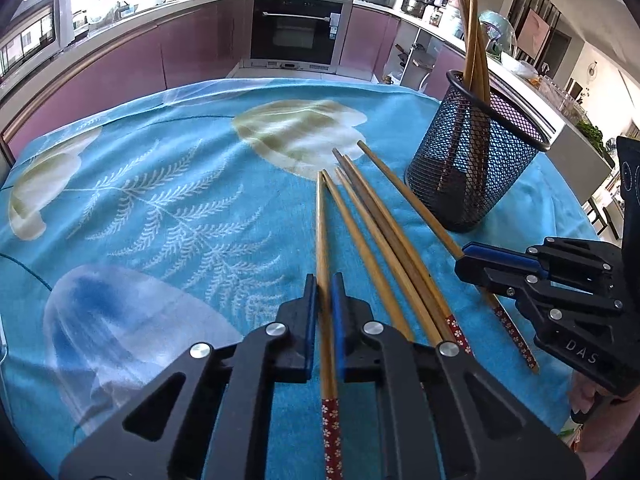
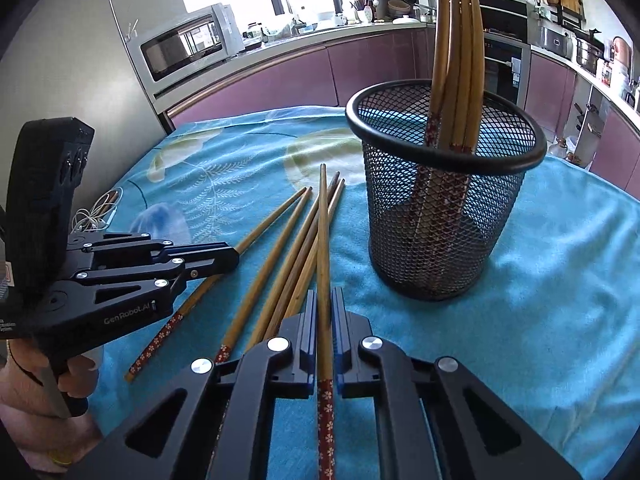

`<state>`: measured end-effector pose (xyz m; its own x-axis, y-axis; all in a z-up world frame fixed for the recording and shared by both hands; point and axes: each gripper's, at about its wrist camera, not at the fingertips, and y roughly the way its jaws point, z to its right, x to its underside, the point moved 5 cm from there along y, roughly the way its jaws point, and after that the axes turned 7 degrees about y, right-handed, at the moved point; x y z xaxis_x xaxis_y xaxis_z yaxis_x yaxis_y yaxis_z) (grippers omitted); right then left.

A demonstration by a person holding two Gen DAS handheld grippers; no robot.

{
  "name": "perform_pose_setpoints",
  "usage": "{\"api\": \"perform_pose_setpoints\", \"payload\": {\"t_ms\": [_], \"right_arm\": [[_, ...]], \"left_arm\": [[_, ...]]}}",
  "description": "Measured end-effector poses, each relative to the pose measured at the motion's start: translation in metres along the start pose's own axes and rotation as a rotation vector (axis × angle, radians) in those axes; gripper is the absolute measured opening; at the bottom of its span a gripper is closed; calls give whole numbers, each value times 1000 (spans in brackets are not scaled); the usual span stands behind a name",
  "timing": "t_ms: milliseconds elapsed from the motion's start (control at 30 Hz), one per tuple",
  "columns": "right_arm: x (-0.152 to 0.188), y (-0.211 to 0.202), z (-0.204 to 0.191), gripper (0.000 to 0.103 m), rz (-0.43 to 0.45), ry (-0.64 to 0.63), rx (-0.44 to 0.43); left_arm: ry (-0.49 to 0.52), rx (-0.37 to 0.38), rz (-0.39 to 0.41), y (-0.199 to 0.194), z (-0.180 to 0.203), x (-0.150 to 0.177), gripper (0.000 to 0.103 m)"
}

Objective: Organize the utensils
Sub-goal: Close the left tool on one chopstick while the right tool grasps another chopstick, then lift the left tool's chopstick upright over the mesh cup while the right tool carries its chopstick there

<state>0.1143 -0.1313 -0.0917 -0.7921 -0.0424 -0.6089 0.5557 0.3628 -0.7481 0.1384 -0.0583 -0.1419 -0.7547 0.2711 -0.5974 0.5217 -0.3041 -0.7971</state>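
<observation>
Several wooden chopsticks (image 1: 384,240) with red flowered ends lie on the blue cloth in front of a black mesh holder (image 1: 474,160), which has several chopsticks (image 2: 460,60) standing in it. My left gripper (image 1: 324,292) is shut on the leftmost chopstick (image 1: 322,232), low on the cloth. It also shows in the right wrist view (image 2: 232,258). My right gripper (image 2: 324,304) is shut on another chopstick (image 2: 323,220), which points toward the holder (image 2: 444,200). The right gripper also shows in the left wrist view (image 1: 464,258), at the rightmost chopstick (image 1: 408,196).
The table is covered by a blue floral cloth (image 1: 160,200). A white cable (image 2: 94,216) lies at its left edge. Kitchen counters, an oven (image 1: 296,28) and a microwave (image 2: 184,44) stand behind the table.
</observation>
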Motion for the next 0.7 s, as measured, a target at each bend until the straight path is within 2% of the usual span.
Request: {"api": "perform_pose_setpoints", "payload": {"t_ms": [333,700], "right_arm": [[4,-9,-2,6,9,0,-41],[-2,-41,-6,6,80,0,-89]], "left_arm": [[-11,53,31,-18,-1,2,8],[-4,194,109,-56,11,-11,8]]}}
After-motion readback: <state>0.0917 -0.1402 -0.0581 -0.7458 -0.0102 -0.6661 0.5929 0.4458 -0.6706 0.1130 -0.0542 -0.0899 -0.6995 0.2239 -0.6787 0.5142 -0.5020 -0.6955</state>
